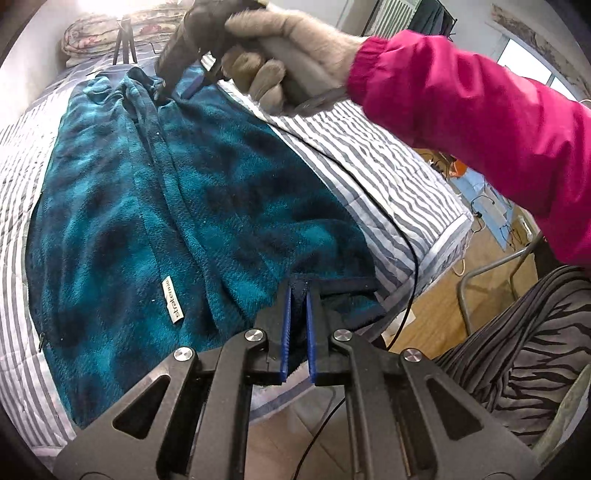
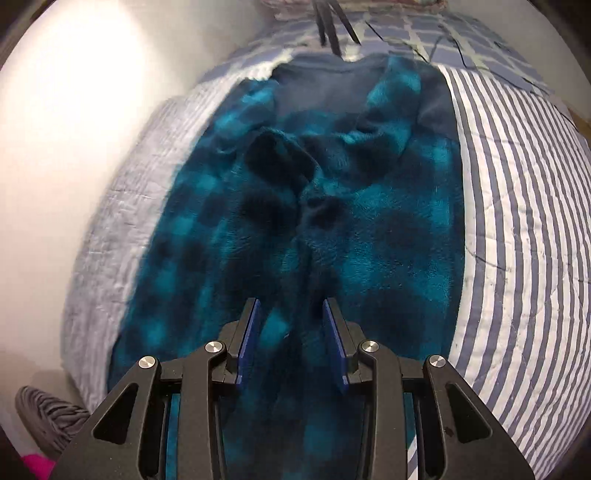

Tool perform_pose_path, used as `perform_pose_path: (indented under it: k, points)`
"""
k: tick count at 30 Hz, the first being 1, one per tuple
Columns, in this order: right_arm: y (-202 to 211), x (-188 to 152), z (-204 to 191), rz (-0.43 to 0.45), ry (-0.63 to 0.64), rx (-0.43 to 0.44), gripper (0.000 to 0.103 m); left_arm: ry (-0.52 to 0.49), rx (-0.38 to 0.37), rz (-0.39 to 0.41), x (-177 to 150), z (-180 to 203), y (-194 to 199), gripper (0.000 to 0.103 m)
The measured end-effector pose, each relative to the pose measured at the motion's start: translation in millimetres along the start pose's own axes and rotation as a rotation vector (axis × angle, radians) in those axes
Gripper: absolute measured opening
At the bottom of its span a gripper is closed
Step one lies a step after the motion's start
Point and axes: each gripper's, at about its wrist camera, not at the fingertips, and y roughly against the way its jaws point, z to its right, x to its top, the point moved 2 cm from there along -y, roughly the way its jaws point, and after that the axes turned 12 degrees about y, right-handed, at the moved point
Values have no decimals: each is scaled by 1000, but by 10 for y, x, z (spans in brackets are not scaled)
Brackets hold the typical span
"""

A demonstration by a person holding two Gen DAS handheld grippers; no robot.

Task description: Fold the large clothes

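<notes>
— Since the bed is the biggest thing here, what lies on it?
— A striped grey-and-white quilt covers it, and the teal plaid fleece garment is spread along the bed's middle, lengthwise, with rumpled folds at its centre. A white label shows on the fleece.
— Any containers on the bed?
— None that I can see; only a folded floral blanket and black tripod legs at the bed's far end.
— And the grippers?
— The left gripper sits at the bed's near edge, jaws pinched narrow on the garment's dark hem. The right gripper, held by a gloved hand in a pink sleeve, hangs over the garment toward the bed's far end, jaws partly apart with fleece between them; whether they press it I cannot tell.
</notes>
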Motion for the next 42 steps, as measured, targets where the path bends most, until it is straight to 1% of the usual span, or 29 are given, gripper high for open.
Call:
perform_pose_path:
  k: [2,3,8,11,12,15,16,17,18,19,20,21,23,25,27,28,30,31,33,34,35,36,38,39,41,42]
  points:
    - [-60,-6,19,-22,0,-36,7,-1,-10,6,-7,1,53,5]
    - [-43,-11,24,-15,-8,-34,6,1,-15,13,-12,5,89,4]
    - [240,47,-45,22,21,-71,5,3,-36,50,-37,-7,272,4]
    - [410,125,-123,45,43,-85,5,2,-33,61,-70,-37,337,4]
    - [423,157,-157,51,48,-78,5,6,-31,59,-80,-62,332,4]
    - [255,253,-221,47,31,-25,7,40,-41,39,-96,-131,241,4]
    - [151,261,-250,37,27,16,7,51,-46,20,-104,-164,196,4]
    - [22,258,-302,6,39,45,9,56,-47,-3,-118,-182,159,4]
    - [-54,245,-344,-17,43,24,9,61,-47,-20,-127,-206,144,5]
    - [-51,239,-364,-16,40,15,9,68,-54,-22,-132,-228,170,5]
    - [14,206,-362,6,36,32,9,69,-63,-22,-136,-246,220,5]
    - [148,152,-332,47,22,52,9,66,-72,-17,-142,-258,271,5]
    - [413,-2,-256,116,-18,72,9,55,-68,5,-152,-302,418,5]
    - [680,-231,-182,163,-34,61,9,59,-79,23,-159,-351,547,5]
    - [823,-474,-198,162,-6,7,9,68,-75,38,-148,-386,631,5]
    - [830,-538,-208,161,1,-9,9,71,-76,42,-140,-390,652,5]
    - [745,-647,-245,136,2,-28,9,73,-62,57,-125,-394,680,5]
    - [640,-684,-261,108,-1,-35,9,73,-55,63,-117,-408,677,5]
    - [398,-738,-352,75,7,-13,9,80,-39,79,-110,-412,710,5]
    - [315,-766,-441,70,20,29,9,88,-27,91,-95,-430,742,5]
    - [250,-823,-554,50,50,64,9,97,-16,101,-81,-472,781,5]
    - [193,-880,-726,20,115,64,9,110,-3,110,-63,-524,817,5]
    - [190,-1013,-997,-12,270,-30,9,144,16,130,-26,-682,916,5]
    - [236,-1088,-1057,-26,312,-47,9,159,27,137,-6,-770,959,5]
    - [410,-1201,-1006,-33,268,-14,9,197,51,142,32,-967,1025,10]
    - [533,-1255,-956,-15,229,10,9,222,58,139,50,-1075,1039,26]
